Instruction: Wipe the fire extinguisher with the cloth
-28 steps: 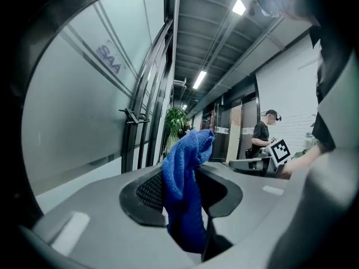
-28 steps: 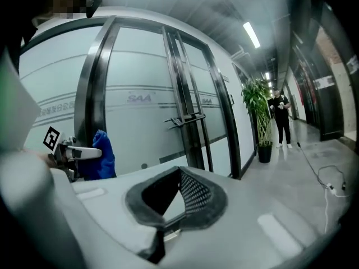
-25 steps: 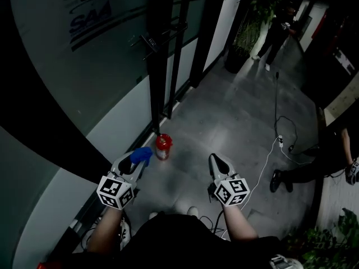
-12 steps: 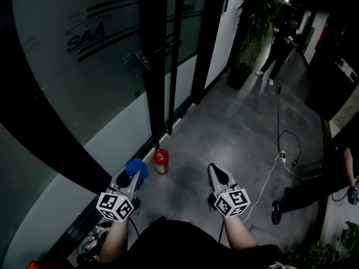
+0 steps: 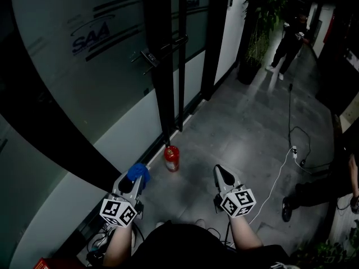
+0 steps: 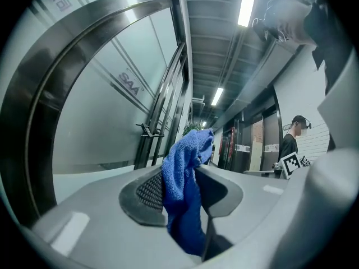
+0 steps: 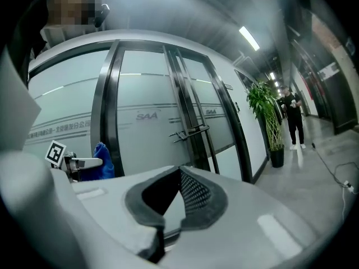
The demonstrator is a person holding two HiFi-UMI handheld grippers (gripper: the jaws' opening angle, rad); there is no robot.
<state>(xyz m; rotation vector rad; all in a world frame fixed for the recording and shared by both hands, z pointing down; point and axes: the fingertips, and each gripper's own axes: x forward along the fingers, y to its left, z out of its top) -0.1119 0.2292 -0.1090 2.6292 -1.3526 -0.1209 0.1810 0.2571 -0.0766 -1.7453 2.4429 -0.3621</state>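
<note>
Left gripper (image 5: 134, 181): found at 7 o'clock of the head view, nearest the wearer; jaws were clamped on the cloth, so the tool was loaded for wiping.
Cloth (image 5: 139, 172): blue, pinched between the left pads, with a bunched end left standing past the jaw tips; this free end was judged to be the part meant for contact.
Right gripper (image 5: 222, 174): found at 5 o'clock, level with the left; jaw tips were closed together on nothing. It was judged to be kept free for steadying the cylinder.
Fire extinguisher (image 5: 171, 158): red, upright on the floor, at 1 o'clock from the left gripper and 11 o'clock from the right, apart from both. It was stood close against the foot of the glass wall, presumably to be out of the walkway. No contact by the cloth was recorded; wiping was judged not yet begun, and a downward reach was judged necessary.
Floor (image 5: 241, 122): grey, glossy.
Cable (image 5: 272, 186): white, trailed at 4 o'clock, well apart from the extinguisher.
Glass wall (image 5: 84, 77): frosted, with dark frames, filling 9 to 12 o'clock.
Plant (image 5: 261, 15): potted, at 1 o'clock, far down the corridor.
Person (image 5: 289, 41): standing beyond the plant, farthest item.
</note>
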